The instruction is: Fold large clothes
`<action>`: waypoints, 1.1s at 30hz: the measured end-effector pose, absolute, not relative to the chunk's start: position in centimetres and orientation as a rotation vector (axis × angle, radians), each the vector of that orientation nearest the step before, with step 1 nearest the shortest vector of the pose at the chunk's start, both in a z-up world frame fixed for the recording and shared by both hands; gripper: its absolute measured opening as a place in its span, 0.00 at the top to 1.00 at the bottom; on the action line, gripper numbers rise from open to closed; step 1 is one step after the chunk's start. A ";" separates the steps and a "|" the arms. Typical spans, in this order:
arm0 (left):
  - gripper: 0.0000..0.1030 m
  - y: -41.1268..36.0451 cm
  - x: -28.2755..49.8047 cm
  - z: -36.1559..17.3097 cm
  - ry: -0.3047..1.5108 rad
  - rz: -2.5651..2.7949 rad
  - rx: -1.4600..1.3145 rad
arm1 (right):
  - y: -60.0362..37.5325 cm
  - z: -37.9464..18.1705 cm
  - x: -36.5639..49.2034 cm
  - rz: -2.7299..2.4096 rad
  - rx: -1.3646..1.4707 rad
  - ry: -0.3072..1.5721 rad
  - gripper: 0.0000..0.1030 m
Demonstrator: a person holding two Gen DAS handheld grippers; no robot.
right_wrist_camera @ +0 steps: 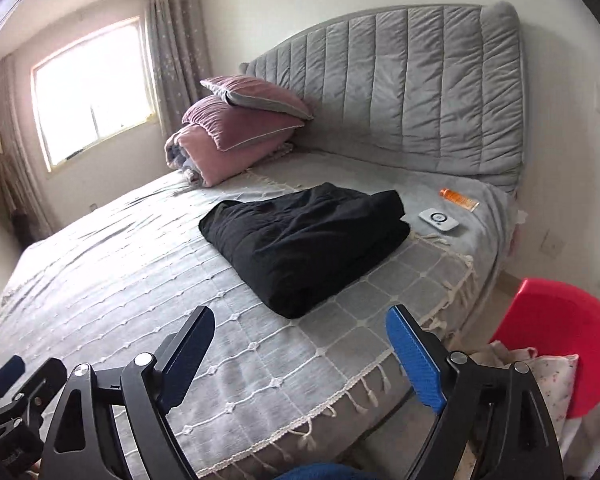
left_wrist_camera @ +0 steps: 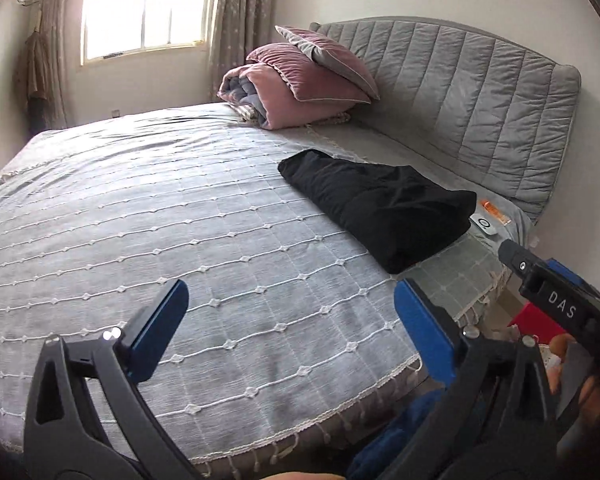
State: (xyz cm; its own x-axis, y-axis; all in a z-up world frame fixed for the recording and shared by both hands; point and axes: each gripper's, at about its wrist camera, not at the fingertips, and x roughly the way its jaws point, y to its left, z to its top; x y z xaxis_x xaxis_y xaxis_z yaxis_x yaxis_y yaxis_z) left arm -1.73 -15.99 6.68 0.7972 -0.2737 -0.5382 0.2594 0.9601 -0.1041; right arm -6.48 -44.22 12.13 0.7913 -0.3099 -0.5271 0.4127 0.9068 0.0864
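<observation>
A black garment [left_wrist_camera: 376, 204] lies folded into a thick rectangle on the grey bedspread [left_wrist_camera: 160, 216], near the bed's right edge; it also shows in the right wrist view [right_wrist_camera: 308, 240]. My left gripper [left_wrist_camera: 292, 300] is open and empty, held above the bed's near edge, short of the garment. My right gripper [right_wrist_camera: 300, 328] is open and empty, held just in front of the garment's near corner. The right gripper's black body [left_wrist_camera: 556, 292] shows at the right of the left wrist view.
Pink pillows and a rolled quilt [left_wrist_camera: 300, 80] are stacked by the grey padded headboard [left_wrist_camera: 480, 96]. An orange tube [right_wrist_camera: 458, 199] and a white device [right_wrist_camera: 438, 216] lie near the headboard. A red basin [right_wrist_camera: 560, 344] with cloth stands beside the bed. A window [right_wrist_camera: 92, 92] is at the far left.
</observation>
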 end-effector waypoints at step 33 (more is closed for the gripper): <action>0.00 -16.3 -3.2 6.7 0.567 -0.392 -0.007 | -40.1 12.9 -10.7 -0.538 0.058 0.508 0.00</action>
